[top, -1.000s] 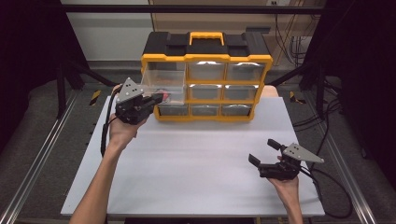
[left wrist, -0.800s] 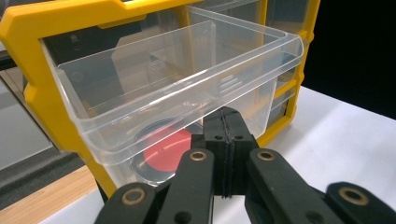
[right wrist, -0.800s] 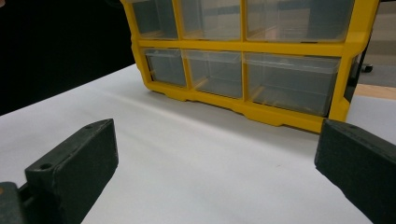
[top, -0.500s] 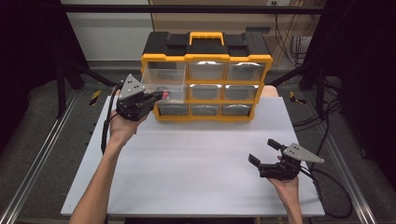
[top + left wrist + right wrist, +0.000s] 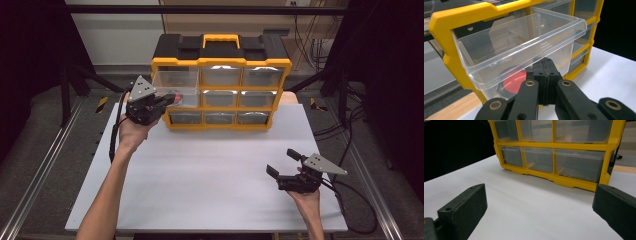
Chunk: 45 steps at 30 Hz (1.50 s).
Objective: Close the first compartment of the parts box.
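A yellow and black organizer [image 5: 221,62] with clear drawers stands at the back of the white table [image 5: 210,170]. Its top-left drawer [image 5: 175,81] is pulled partway out. My left gripper [image 5: 169,99] is shut, its tips against the front of that drawer [image 5: 519,42] just under the lip. Through the clear plastic a round red thing [image 5: 514,83] shows low behind the drawer front; whether it lies inside the drawer I cannot tell. My right gripper [image 5: 282,161] stands open above the table's front right, nothing between its jaws, pointing toward the organizer [image 5: 554,145].
The other drawers [image 5: 537,158] sit closed and look empty. Metal rails [image 5: 45,165] run along both sides of the table, and cables [image 5: 350,195] trail off the right edge. A wide stretch of bare white surface lies between the two grippers.
My left gripper has shifted very slightly at the drawer front. The right gripper has stayed where it was.
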### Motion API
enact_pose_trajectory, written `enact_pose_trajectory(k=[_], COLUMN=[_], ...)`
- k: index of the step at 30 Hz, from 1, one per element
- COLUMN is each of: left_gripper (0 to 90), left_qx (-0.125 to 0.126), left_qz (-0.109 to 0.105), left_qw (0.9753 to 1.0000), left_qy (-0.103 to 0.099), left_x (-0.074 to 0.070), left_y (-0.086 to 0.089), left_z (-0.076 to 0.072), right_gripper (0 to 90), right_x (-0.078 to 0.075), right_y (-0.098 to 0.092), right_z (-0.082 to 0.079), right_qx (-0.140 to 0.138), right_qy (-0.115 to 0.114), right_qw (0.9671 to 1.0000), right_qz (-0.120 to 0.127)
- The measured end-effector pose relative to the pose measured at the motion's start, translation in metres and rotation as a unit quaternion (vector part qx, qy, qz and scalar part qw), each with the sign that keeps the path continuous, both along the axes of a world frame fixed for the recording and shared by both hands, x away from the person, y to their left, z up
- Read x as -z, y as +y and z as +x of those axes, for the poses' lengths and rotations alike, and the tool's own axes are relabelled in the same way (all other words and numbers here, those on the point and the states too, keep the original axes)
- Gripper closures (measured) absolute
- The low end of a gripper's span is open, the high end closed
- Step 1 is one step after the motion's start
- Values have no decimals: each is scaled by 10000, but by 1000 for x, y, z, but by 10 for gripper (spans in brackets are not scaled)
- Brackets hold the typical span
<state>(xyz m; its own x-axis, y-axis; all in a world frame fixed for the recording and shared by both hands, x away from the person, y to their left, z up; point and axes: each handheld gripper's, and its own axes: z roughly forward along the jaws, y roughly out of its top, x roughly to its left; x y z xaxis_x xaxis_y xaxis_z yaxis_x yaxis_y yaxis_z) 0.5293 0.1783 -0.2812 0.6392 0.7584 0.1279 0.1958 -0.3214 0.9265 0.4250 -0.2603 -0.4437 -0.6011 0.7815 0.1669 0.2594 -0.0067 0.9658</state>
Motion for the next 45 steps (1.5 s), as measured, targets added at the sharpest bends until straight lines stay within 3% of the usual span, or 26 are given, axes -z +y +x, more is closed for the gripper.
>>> enact_pose_trajectory(k=[45], left_gripper=[893], left_qx=[-328], left_qz=[120], left_qw=[9994], left_qy=[78], left_x=[1], left_y=[-10], left_z=[41], right_gripper=[3], right_x=[1], right_y=[0], right_z=[0], right_qx=[24], right_qy=[9], right_qw=[10000], right_qz=[-43])
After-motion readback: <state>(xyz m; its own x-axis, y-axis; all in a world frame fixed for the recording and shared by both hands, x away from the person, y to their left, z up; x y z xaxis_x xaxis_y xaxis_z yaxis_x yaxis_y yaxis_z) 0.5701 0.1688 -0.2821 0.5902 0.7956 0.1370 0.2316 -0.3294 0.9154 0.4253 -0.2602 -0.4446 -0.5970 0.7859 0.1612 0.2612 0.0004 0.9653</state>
